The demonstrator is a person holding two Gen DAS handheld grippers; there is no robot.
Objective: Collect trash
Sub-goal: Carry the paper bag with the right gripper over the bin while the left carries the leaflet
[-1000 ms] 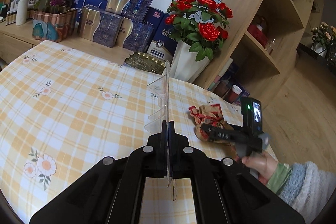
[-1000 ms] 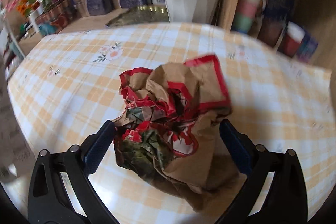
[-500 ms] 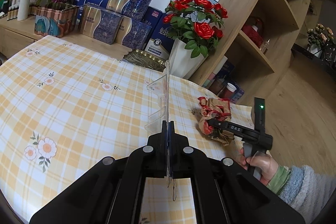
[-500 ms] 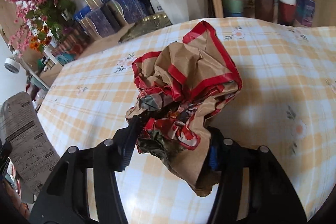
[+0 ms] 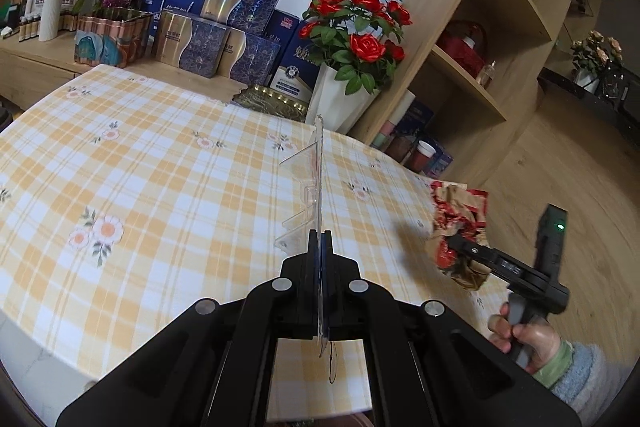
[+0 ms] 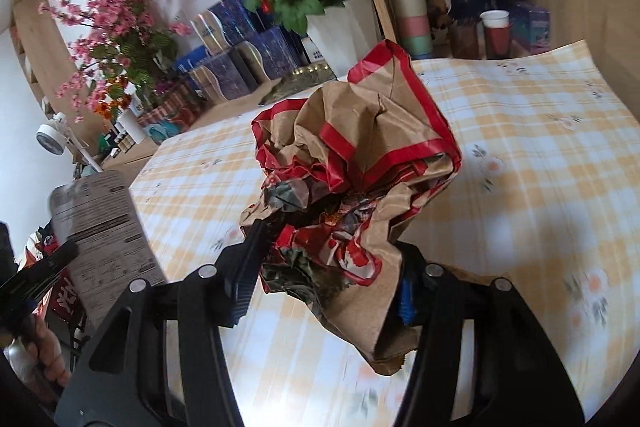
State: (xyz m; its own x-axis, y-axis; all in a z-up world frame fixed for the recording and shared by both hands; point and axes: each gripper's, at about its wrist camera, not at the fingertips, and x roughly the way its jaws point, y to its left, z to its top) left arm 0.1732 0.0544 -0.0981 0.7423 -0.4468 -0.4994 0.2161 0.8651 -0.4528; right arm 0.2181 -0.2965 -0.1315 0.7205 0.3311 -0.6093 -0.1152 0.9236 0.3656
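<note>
Now my right hand-held gripper [image 6: 328,279] has clamped onto the crumpled paper bag [image 6: 352,187] and lifted it off the checked surface [image 5: 160,167]. My left hand-held gripper [image 5: 320,247] stays shut on the clear plastic packaging [image 5: 308,187]. Both pieces await a bin.
</note>
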